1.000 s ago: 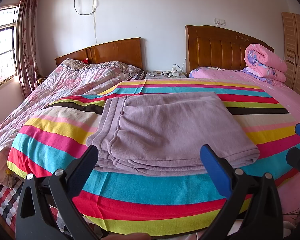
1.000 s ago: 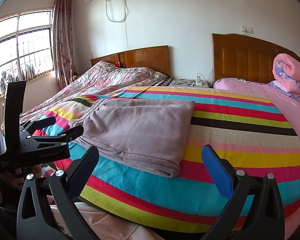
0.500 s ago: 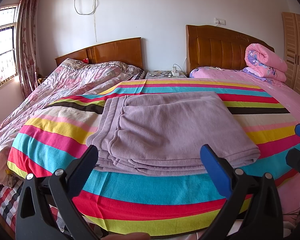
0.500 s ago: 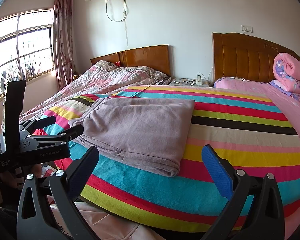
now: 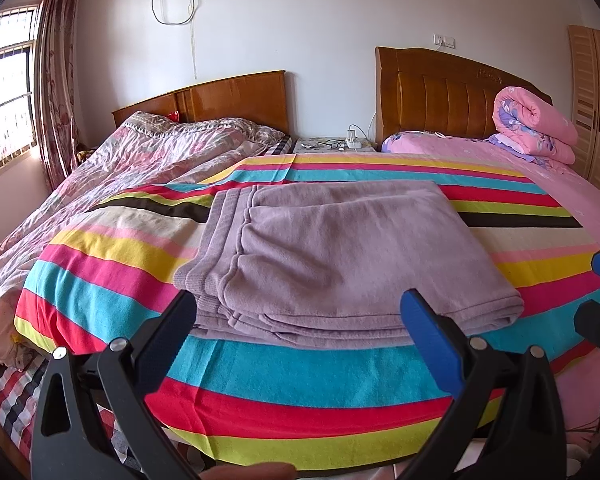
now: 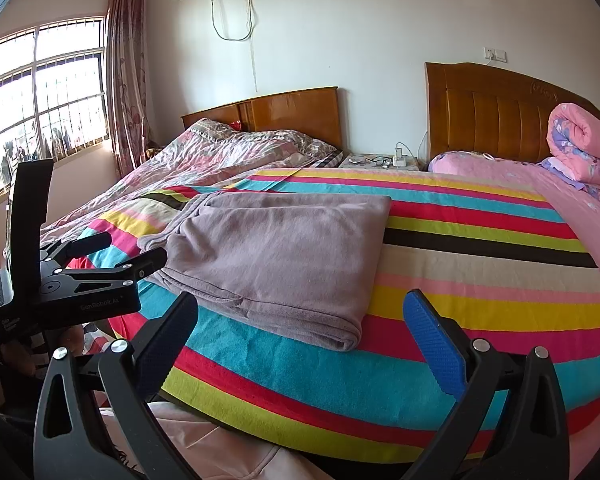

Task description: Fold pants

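Folded pants (image 5: 340, 256) on the striped bed (image 5: 284, 384)

Left hand-held gripper (image 5: 300, 320) and right hand-held gripper (image 6: 300, 320) both gape empty; pants at 12 o'clock.

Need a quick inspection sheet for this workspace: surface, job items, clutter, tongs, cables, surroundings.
Surface: striped bedspread, flat.
Job's things: purple pants folded into a rectangle on the bedspread.
Clutter: rolled pink quilt far right by the headboard; crumpled floral duvet on the left.
Tongs: left tongs and right tongs open, holding nothing, short of the pants.
Cables: charger lead on nightstand; cord under the air conditioner.
Surroundings: barred window, curtain, wardrobe.
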A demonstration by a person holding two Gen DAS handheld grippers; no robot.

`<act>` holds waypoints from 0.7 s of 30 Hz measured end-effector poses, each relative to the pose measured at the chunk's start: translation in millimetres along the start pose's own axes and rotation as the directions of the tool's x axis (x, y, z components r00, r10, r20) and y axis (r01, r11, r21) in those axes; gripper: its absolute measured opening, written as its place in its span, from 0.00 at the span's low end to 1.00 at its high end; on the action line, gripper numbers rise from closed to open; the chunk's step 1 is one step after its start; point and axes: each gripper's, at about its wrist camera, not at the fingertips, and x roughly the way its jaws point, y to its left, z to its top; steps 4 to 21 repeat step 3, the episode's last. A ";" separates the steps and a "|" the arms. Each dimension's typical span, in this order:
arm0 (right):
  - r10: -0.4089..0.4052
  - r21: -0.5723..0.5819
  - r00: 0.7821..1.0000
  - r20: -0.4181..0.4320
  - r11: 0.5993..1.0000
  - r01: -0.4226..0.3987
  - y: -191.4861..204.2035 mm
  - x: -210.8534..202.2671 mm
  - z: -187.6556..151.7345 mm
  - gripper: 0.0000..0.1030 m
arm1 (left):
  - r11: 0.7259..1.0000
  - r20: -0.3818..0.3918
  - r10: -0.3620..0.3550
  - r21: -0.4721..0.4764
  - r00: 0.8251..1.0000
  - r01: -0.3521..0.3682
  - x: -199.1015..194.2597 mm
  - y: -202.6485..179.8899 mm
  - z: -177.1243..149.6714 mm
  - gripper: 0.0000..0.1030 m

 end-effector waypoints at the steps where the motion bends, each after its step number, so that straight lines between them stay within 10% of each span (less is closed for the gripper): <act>1: 0.000 0.000 1.000 0.000 1.000 0.000 0.0 0.0 0.0 0.96 | 1.000 -0.003 -0.002 -0.001 1.000 0.002 1.6 0.6 2.1 0.99; 21: 0.000 0.001 1.000 0.000 1.000 0.000 -0.1 0.0 0.1 0.96 | 1.000 -0.005 -0.002 -0.002 1.000 0.002 1.7 0.4 2.7 0.99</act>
